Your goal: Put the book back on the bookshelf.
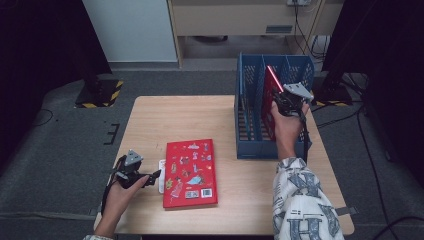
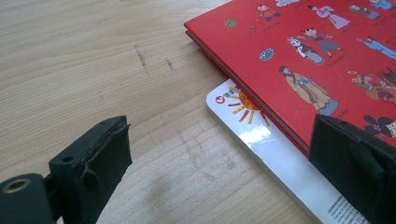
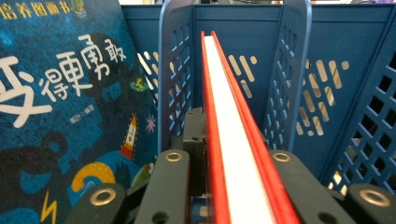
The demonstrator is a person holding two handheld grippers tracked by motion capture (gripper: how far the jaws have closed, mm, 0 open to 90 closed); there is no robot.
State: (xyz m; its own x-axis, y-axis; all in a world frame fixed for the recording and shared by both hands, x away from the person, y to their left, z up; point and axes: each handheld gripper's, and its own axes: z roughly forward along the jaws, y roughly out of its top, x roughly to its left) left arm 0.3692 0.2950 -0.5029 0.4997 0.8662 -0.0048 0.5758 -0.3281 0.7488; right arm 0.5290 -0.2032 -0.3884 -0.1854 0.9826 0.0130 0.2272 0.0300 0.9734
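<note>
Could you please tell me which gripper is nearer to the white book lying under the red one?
Left. The left gripper sits right beside the white book; the right gripper is at the blue rack.

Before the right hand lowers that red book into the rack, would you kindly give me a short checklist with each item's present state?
1. Right gripper shut on the held red book: ok.
2. Book lined up between two dividers of the blue rack: ok.
3. That slot free of other books: cannot tell.
4. Blue book stands in the neighbouring slot, out of the way: ok.
5. Left gripper open by the flat red book and holding nothing: ok.
</note>
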